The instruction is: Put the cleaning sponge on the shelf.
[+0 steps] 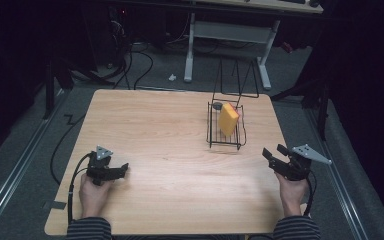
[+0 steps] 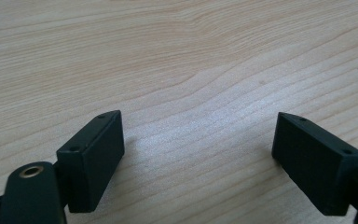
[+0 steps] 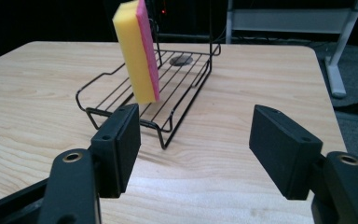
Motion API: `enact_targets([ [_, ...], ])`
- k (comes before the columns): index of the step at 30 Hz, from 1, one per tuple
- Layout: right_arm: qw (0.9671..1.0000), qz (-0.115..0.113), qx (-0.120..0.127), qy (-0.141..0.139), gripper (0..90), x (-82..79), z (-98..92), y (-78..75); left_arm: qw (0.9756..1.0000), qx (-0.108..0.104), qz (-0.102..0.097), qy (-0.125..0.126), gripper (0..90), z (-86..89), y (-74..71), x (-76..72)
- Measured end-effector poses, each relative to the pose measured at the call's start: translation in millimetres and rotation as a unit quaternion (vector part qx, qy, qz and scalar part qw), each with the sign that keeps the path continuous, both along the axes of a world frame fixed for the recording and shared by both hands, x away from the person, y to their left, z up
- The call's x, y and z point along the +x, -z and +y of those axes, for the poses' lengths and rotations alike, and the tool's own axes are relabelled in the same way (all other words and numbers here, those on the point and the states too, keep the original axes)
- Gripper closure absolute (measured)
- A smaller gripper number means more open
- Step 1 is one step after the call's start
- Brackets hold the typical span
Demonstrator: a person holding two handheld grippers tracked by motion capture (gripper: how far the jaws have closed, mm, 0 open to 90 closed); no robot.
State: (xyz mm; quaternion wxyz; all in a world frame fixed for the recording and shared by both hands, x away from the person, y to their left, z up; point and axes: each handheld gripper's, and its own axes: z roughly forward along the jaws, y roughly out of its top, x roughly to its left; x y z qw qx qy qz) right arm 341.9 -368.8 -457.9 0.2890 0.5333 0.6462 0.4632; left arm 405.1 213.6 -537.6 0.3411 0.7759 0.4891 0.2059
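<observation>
- Right gripper view: we are seeing the right gripper (image 3: 193, 140) with its two black jaws standing apart, released, nothing between the pads, only bare wood beneath the gap.
- Just beyond those jaws a black wire rack (image 3: 177, 109) is sitting on the wooden table (image 3: 261, 74), its near corner close ahead of the left-hand jaw in this view, and not touching it.
- A sponge (image 3: 135, 51), yellow with a pink face, is standing on edge in the rack, tilting slightly, with its lower end on the wires.
- At the rack's far end a small dark round thing (image 3: 182, 59) is lying; we cannot tell what it is.
- In the left gripper view we are looking along the left gripper (image 2: 198, 144), whose jaws are also spread wide and holding nothing, hovering low over plain wood grain with their shadows falling just under them.
- In the high view we are holding the left gripper (image 1: 122, 170) near the table's near left corner, well apart from the rack, the hand (image 1: 94, 195) behind it resting on the table.
- The right gripper (image 1: 275, 152) is sitting near the table's right edge, pointing toward the rack (image 1: 212, 127), which is lying up and to its left, near but apart.
- The sponge (image 1: 228, 119) is showing as a yellow slab leaning inside the rack, toward the table's far right part.
- Striped sleeves (image 1: 295, 227) are coming in at the bottom edge, and a cable (image 1: 72, 185) is trailing from the left gripper.
- Beyond the table a white-legged desk frame (image 1: 227, 32) is standing on the grey floor (image 1: 155, 70).
</observation>
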Motion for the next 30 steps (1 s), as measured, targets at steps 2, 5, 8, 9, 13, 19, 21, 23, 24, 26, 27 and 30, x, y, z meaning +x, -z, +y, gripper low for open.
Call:
enact_targets([
  [2, 1.0000, 0.005, 0.001, 0.002, 35.0, 0.4, -0.8, 3.9, 1.0000, 0.000, 0.000, 0.000, 17.3, 0.0, 0.0, 0.0],
  [5, 0.9999, 0.011, 0.001, 0.004, 35.6, 1.5, -1.8, 9.6, 1.0000, 0.000, 0.000, 0.000, 17.3, 0.0, 0.0, 0.0],
  [8, 0.9998, 0.018, 0.001, 0.006, 35.9, 3.5, -2.5, 15.3, 1.0000, 0.000, 0.000, 0.000, 17.3, 0.0, 0.0, 0.0],
  [9, 0.9998, 0.020, 0.002, 0.006, 36.0, 4.0, -2.5, 16.5, 1.0000, 0.000, 0.000, 0.000, 17.3, 0.0, 0.0, 0.0],
  [13, 0.9995, 0.031, 0.004, 0.007, 36.3, 7.2, -3.4, 23.2, 1.0000, 0.000, 0.000, 0.000, 17.3, 0.0, 0.0, 0.0],
  [19, 0.9990, 0.044, 0.005, 0.011, 36.7, 13.0, -4.5, 32.1, 1.0000, 0.000, 0.000, 0.000, 17.3, 0.0, 0.0, 0.0],
  [21, 0.9986, 0.051, 0.005, 0.015, 36.9, 15.0, -3.5, 34.4, 1.0000, 0.000, 0.000, 0.000, 17.3, 0.0, 0.0, 0.0],
  [23, 0.9982, 0.057, -0.003, 0.019, 37.2, 17.9, -3.4, 36.9, 1.0000, 0.000, 0.000, 0.000, 17.3, 0.0, 0.0, 0.0],
  [24, 0.9980, 0.060, -0.004, 0.019, 37.2, 19.4, -3.8, 38.3, 1.0000, 0.000, 0.000, 0.000, 17.3, 0.0, 0.0, 0.0],
  [26, 0.9974, 0.068, -0.002, 0.022, 37.3, 21.8, -3.4, 41.4, 1.0000, 0.000, 0.000, 0.000, 17.3, 0.0, 0.0, 0.0],
  [27, 0.9973, 0.070, -0.005, 0.023, 37.2, 22.7, -3.0, 42.5, 1.0000, 0.000, 0.000, 0.000, 17.3, 0.0, 0.0, 0.0],
  [30, 0.9964, 0.080, -0.014, 0.024, 37.2, 25.7, -1.2, 46.6, 1.0000, 0.000, 0.000, 0.000, 17.3, 0.0, 0.0, 0.0],
])
